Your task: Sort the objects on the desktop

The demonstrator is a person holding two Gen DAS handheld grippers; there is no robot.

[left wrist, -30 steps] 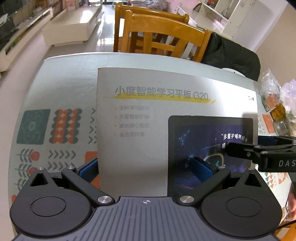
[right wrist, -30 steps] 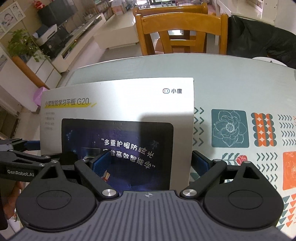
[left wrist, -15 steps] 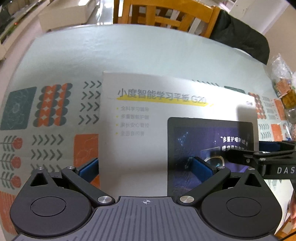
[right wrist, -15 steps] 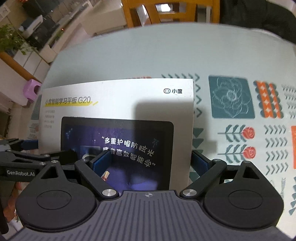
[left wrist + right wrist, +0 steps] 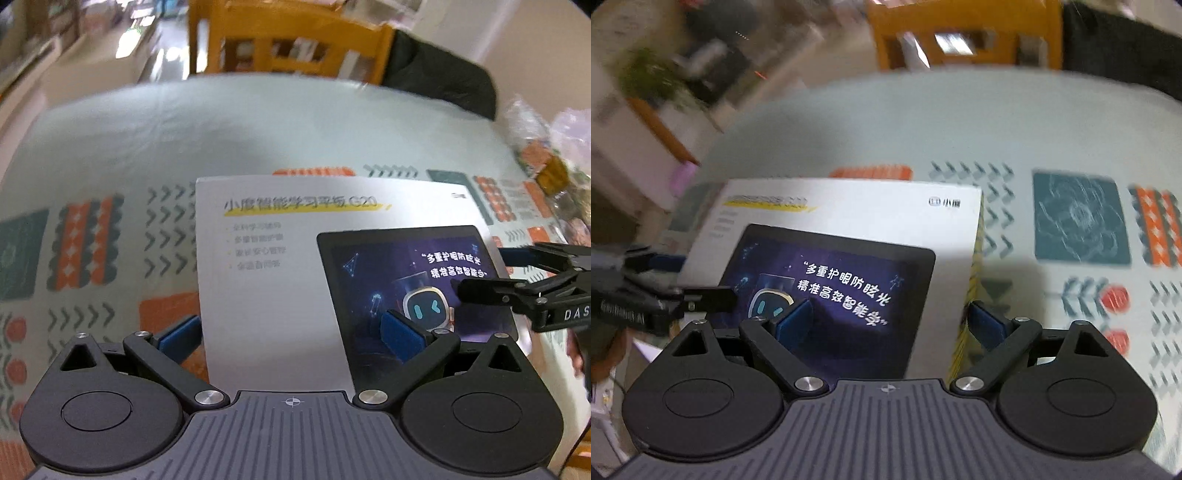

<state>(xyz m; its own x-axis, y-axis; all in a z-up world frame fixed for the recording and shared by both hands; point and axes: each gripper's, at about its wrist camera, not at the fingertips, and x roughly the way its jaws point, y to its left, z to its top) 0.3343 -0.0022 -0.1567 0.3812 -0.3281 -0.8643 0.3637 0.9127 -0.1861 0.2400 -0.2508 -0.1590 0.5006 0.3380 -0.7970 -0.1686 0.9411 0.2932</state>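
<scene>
The main risk was that the flat white cardboard tablet box (image 5: pixel 273 295), printed with a dark tablet screen, would slip or skew. The left gripper (image 5: pixel 291 336) stood spread wide: one blue pad sat just outside the box's left edge and the other lay over the printed face. The right gripper (image 5: pixel 890 317) was likewise agape, one pad over the screen picture and the other just beside the yellow right side. Neither clamped anything, so a nudge from one side alone would probably turn the box, or tip it off the near edge. The box lay over the near part of the pale table with its orange-and-teal patterned cloth (image 5: pixel 221 129). Whether it rested flat or was raised at the front could not be told, though a soft shadow fell beyond its far edge. Both views were motion-blurred, so fine contact was hard to judge. To the right, clear plastic snack bags (image 5: pixel 546 162) crowded that end of the table and would block a slide that way. A yellow wooden chair (image 5: pixel 288 40) and a black jacket (image 5: pixel 443 85) stood beyond the far rim, well apart.
</scene>
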